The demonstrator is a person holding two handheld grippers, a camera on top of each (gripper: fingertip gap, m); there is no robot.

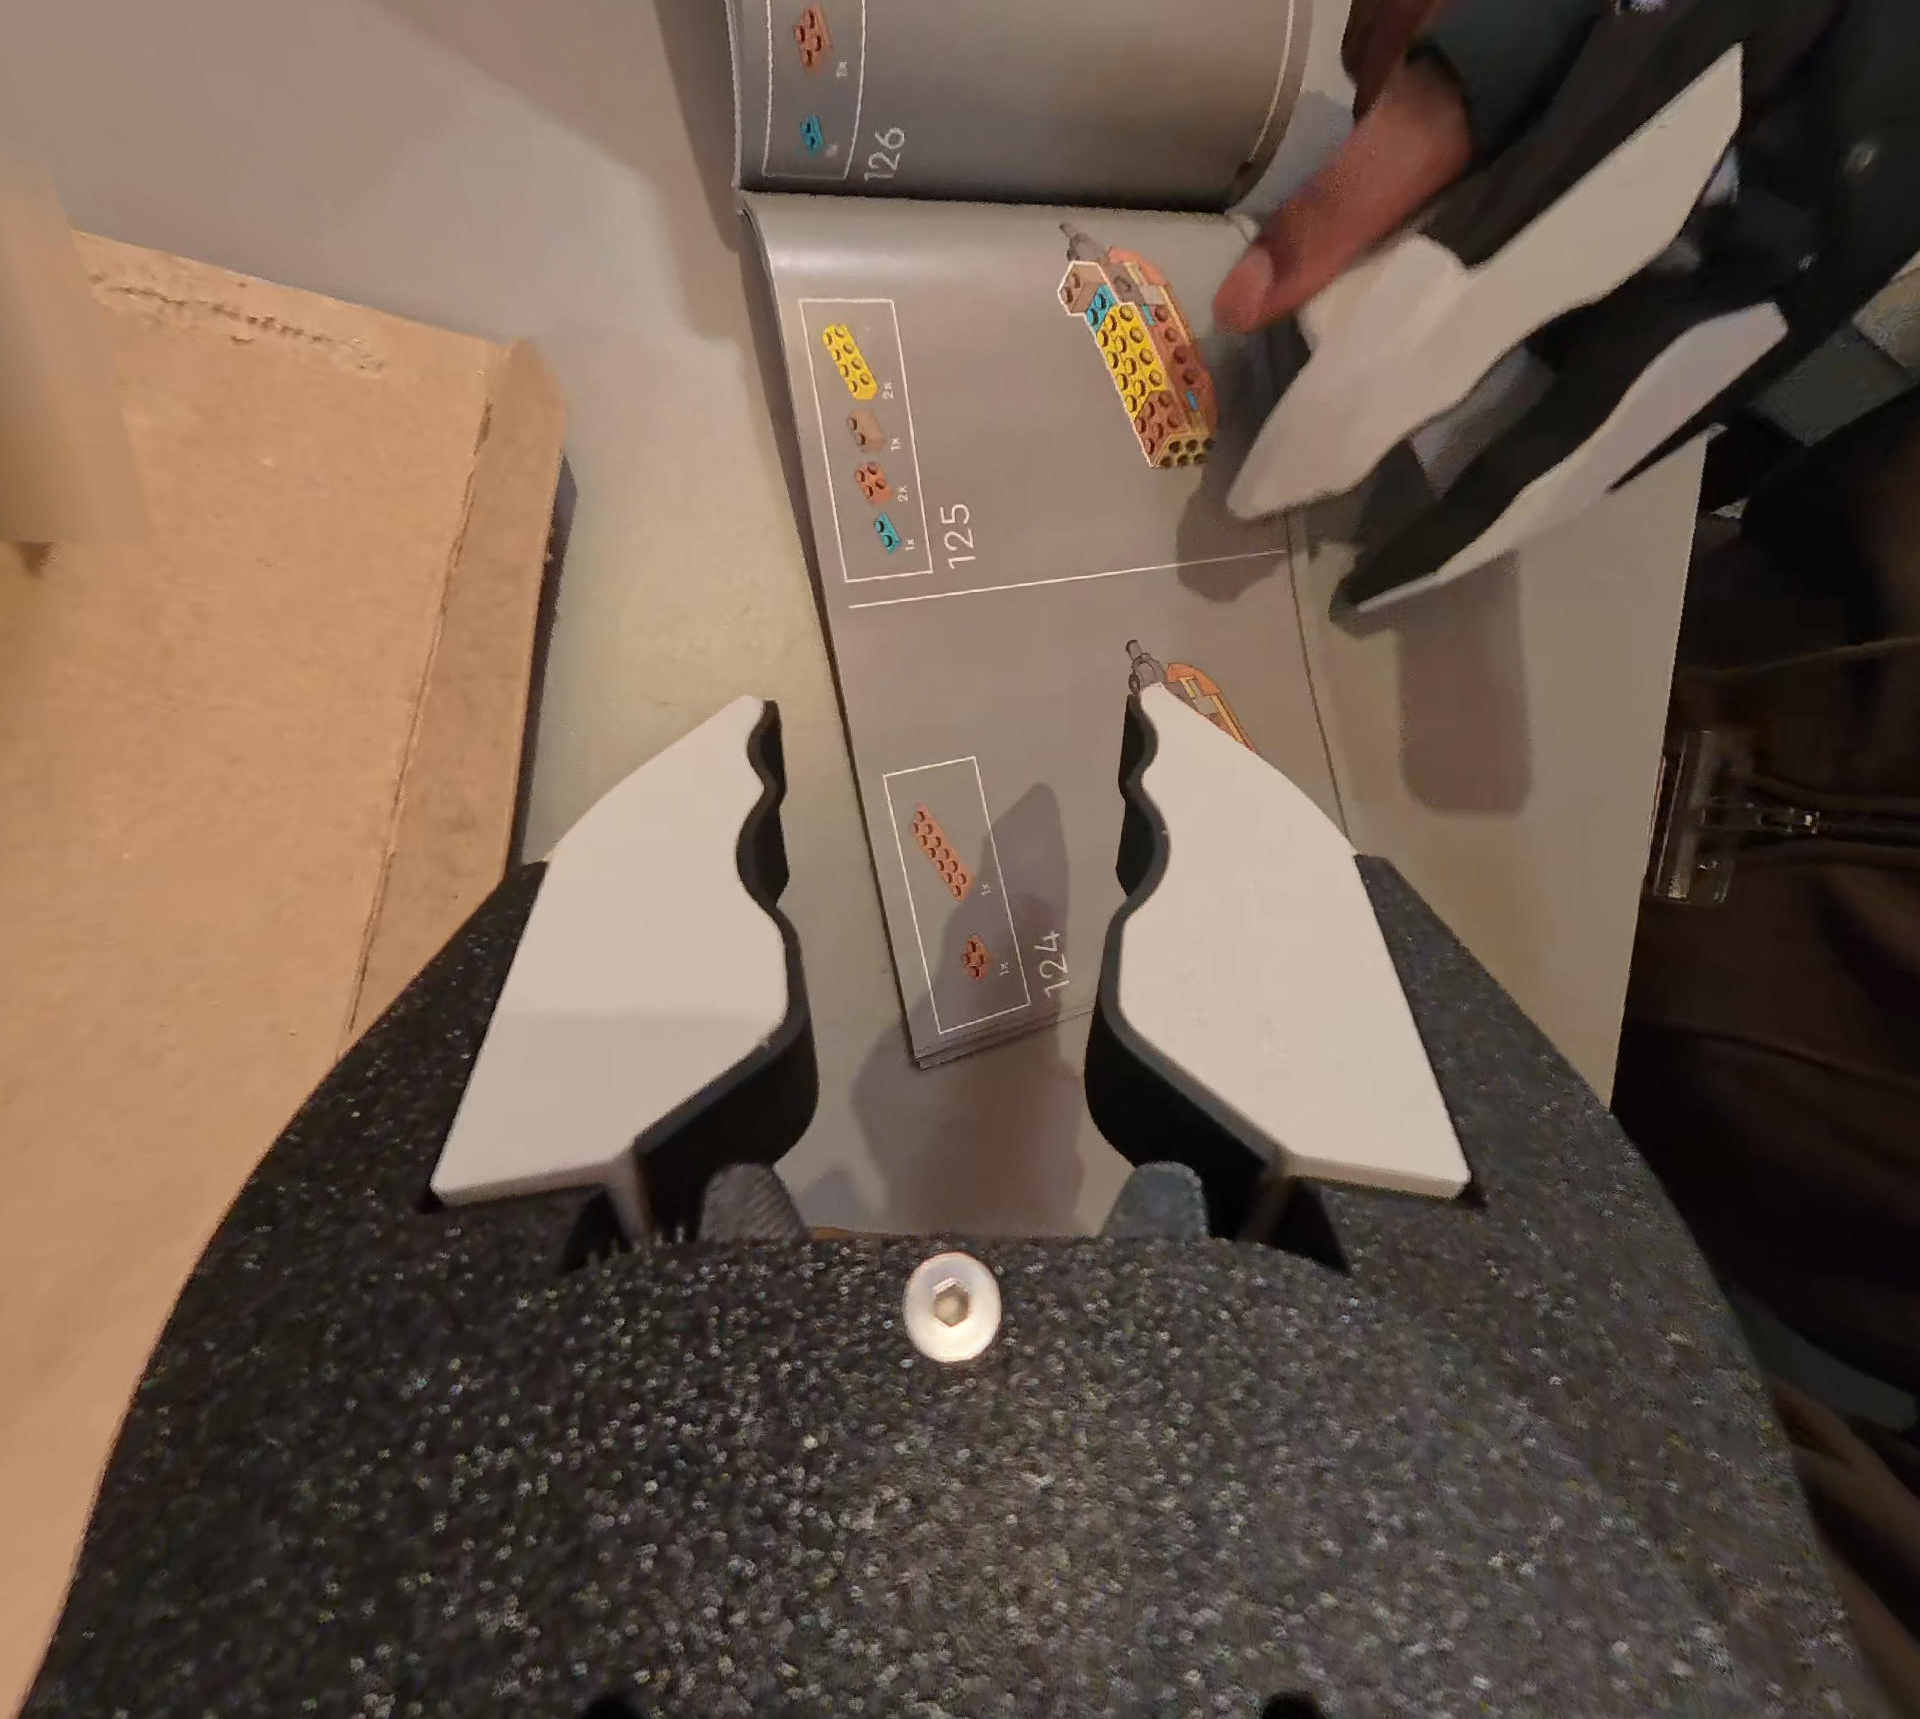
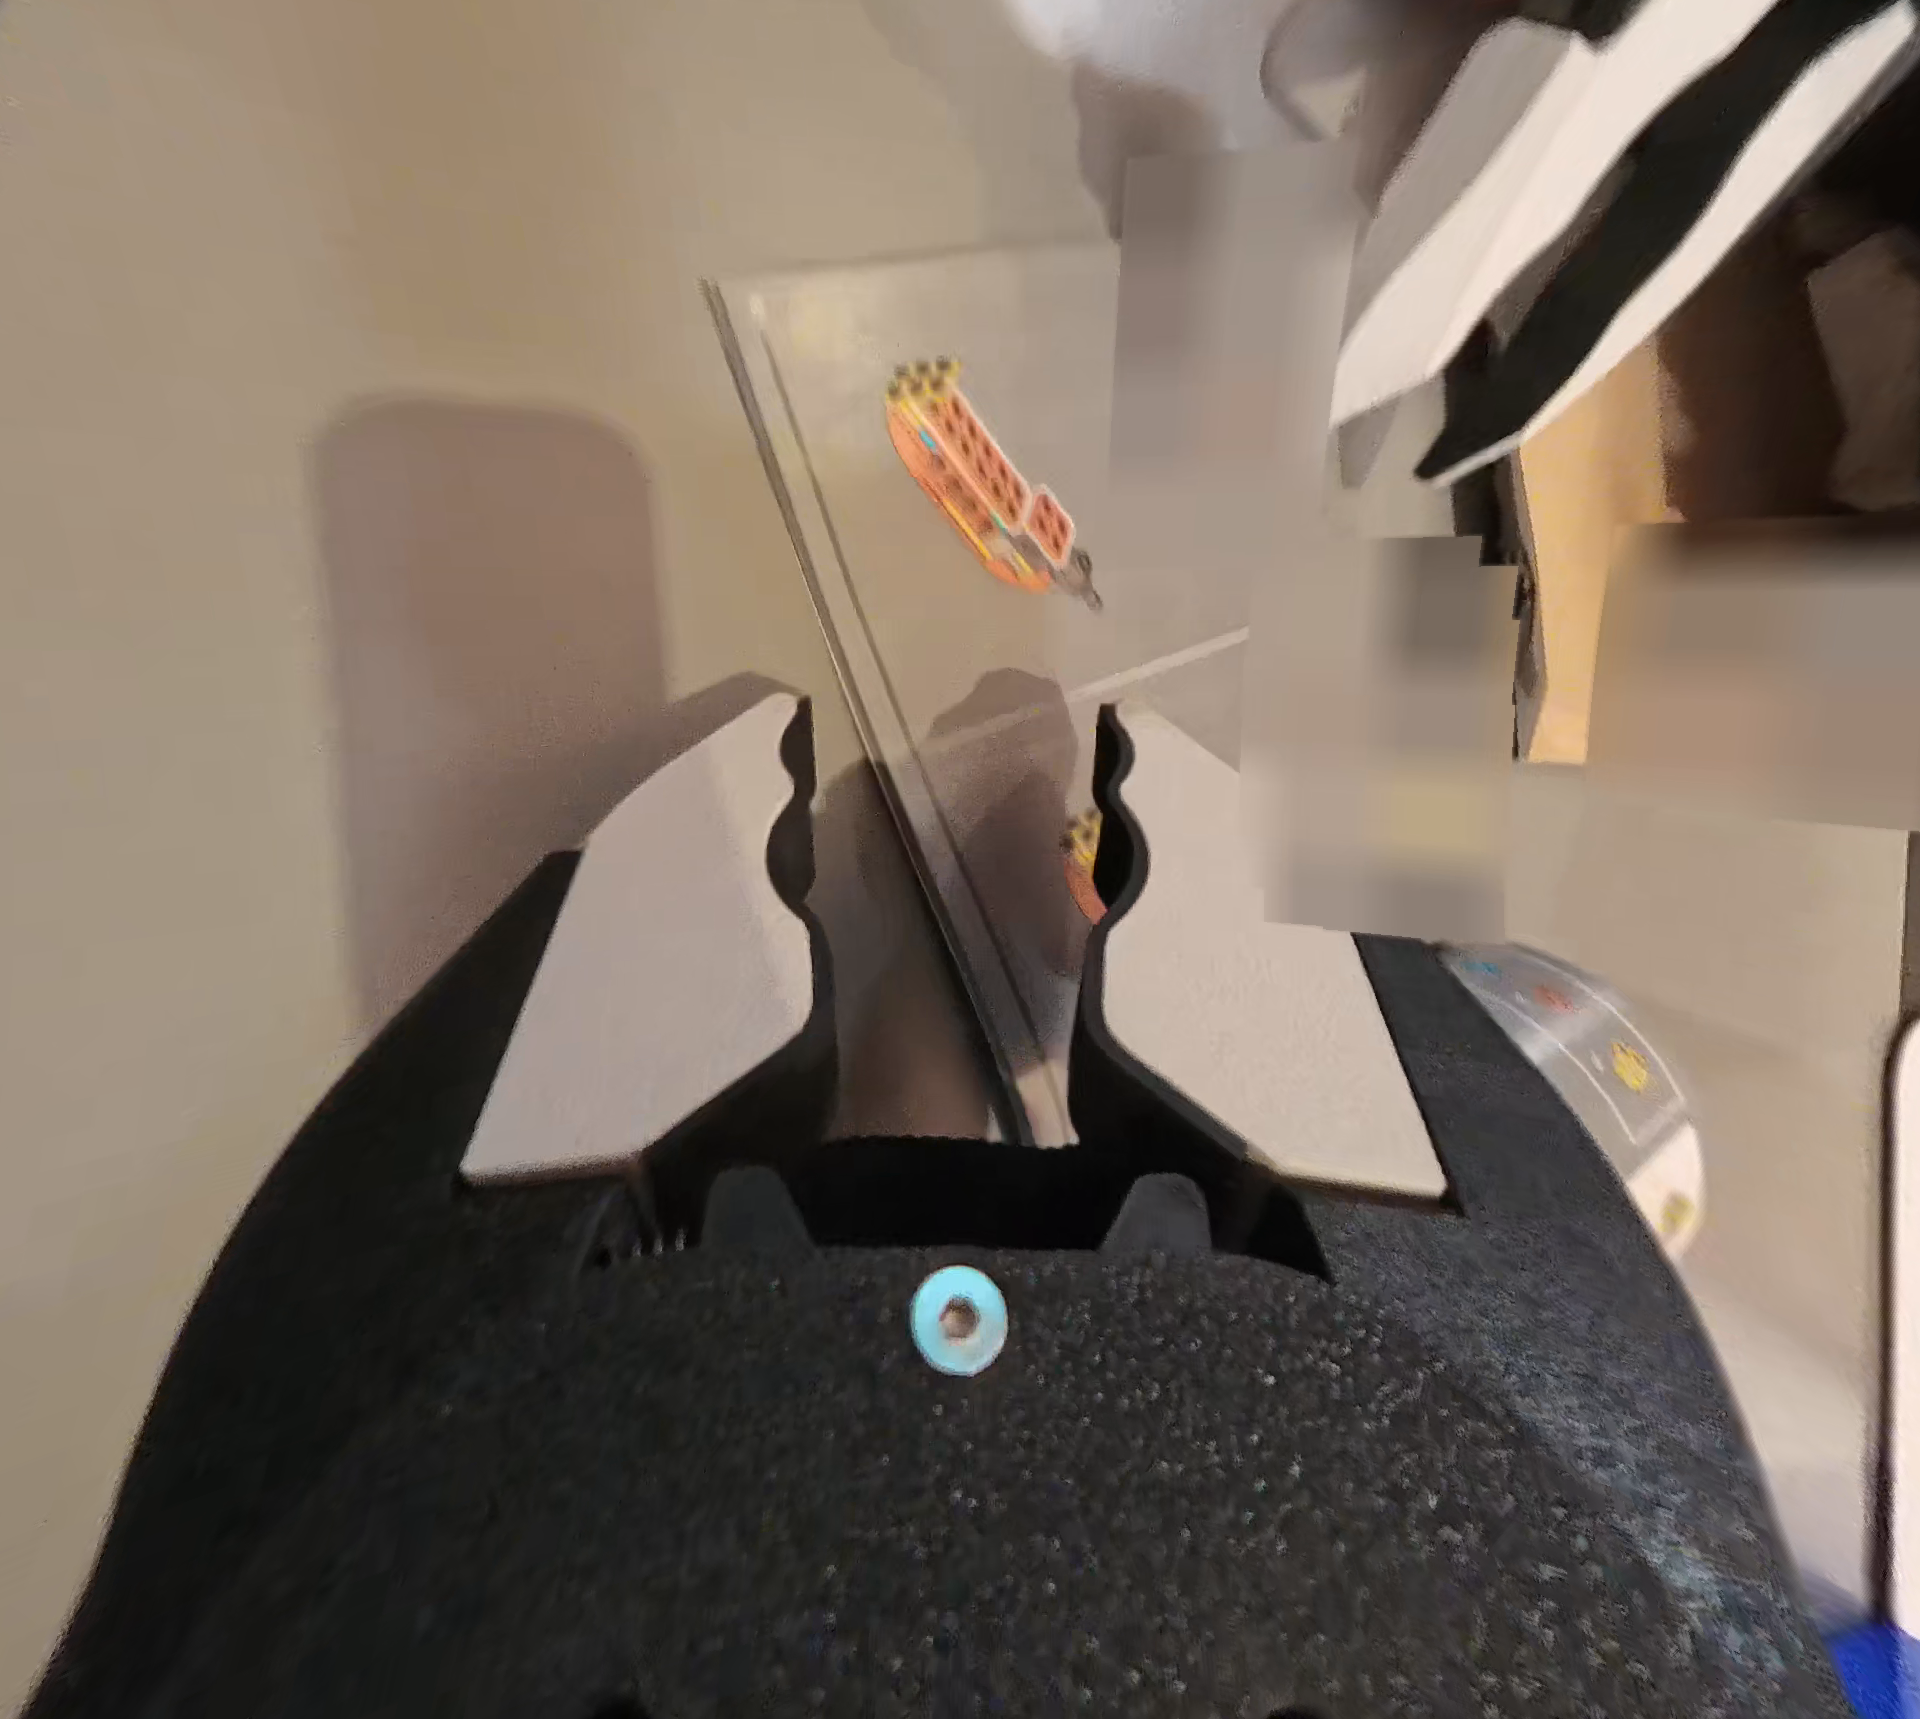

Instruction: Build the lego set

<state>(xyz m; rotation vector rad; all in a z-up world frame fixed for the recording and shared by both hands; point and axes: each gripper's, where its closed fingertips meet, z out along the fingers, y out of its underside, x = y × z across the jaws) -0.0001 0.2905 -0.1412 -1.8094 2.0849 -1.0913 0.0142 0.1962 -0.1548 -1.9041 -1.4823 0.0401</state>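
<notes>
The table [image 1: 312, 59] is seen pale and bare beside a cardboard box [image 1: 208, 734]. On it the open instruction booklet [image 1: 1039, 443] is laid flat, its far pages curling upward. It is judged light, thin and floppy, best pinched at a page edge. No loose bricks are shown. The left tool [image 1: 948, 724] is held wide and empty above the booklet's near corner. The right tool [image 2: 954, 729] is likewise spread, empty, over the booklet's edge.
</notes>
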